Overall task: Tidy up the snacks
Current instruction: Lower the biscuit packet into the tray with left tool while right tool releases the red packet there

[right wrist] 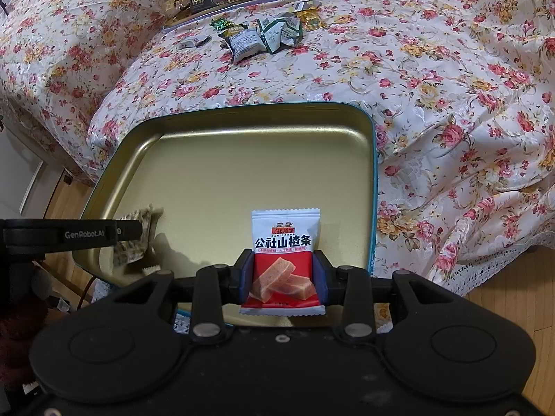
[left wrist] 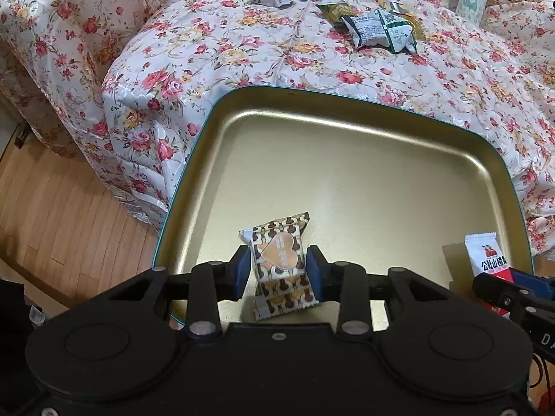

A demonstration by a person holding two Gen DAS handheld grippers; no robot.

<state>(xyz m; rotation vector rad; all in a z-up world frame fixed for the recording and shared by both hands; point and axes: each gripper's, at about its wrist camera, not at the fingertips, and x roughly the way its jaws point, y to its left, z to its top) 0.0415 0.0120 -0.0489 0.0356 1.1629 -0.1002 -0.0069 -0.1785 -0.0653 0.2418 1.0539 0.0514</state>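
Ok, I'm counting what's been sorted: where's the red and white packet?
The red and white packet sits between the right gripper's jaws, over the gold tray's near right corner.

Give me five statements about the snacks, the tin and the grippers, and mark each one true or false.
1. The right gripper holds a red and white snack packet. True.
2. The brown patterned packet between the left gripper pads has a heart shape on it. True.
3. The gold tin is full of snacks. False: its floor is mostly bare; only the two packets at the grippers are over it.
4. Several loose wrapped snacks lie on the floral cloth beyond the tin. True.
5. The tin sits on a bare wooden table. False: it rests on the floral cloth; wood shows only on the floor.
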